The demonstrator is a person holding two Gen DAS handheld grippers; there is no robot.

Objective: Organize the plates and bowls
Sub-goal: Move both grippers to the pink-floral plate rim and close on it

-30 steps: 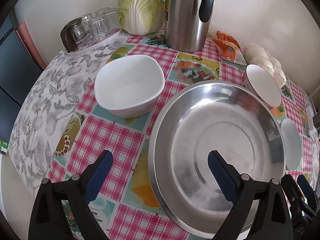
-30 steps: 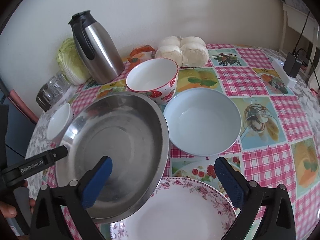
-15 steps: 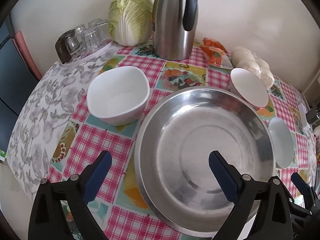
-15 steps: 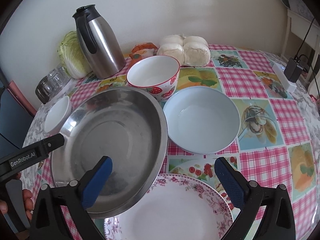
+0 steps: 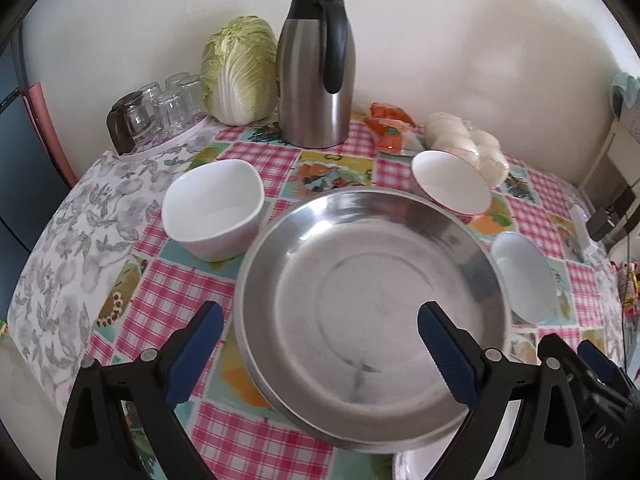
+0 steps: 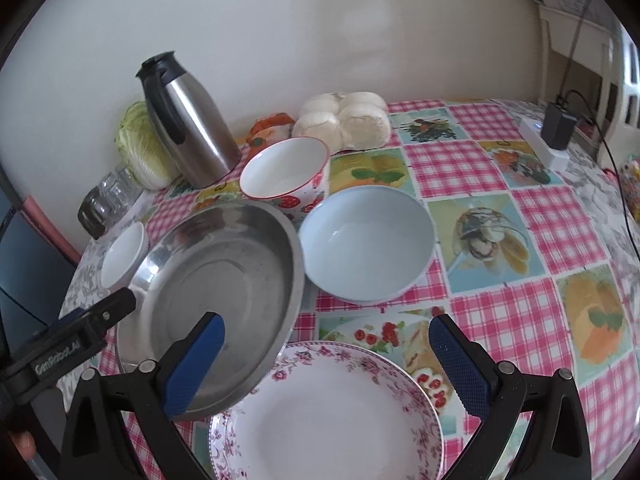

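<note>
A wide steel dish (image 5: 368,304) lies on the checked tablecloth, its near rim overlapping a floral plate (image 6: 328,420). My left gripper (image 5: 319,312) is open, one finger over the cloth and the other over the dish. A white square bowl (image 5: 212,208) sits left of the dish. Behind it stand a strawberry-patterned bowl (image 6: 284,172) and a pale blue bowl (image 6: 368,240). My right gripper (image 6: 325,323) is open above the floral plate, its left finger over the steel dish (image 6: 216,280). Neither gripper holds anything.
Along the wall stand a steel thermos jug (image 5: 316,76), a cabbage (image 5: 238,72), upturned glasses on a tray (image 5: 160,112), an orange packet (image 5: 390,126) and bagged buns (image 6: 344,124). A power strip with a charger (image 6: 554,136) lies far right. The table edge curves away at the left.
Both grippers have drawn back and up from the dishes, so more of the wall and the jug shows. The dishes look unmoved, and both grippers stay open.
</note>
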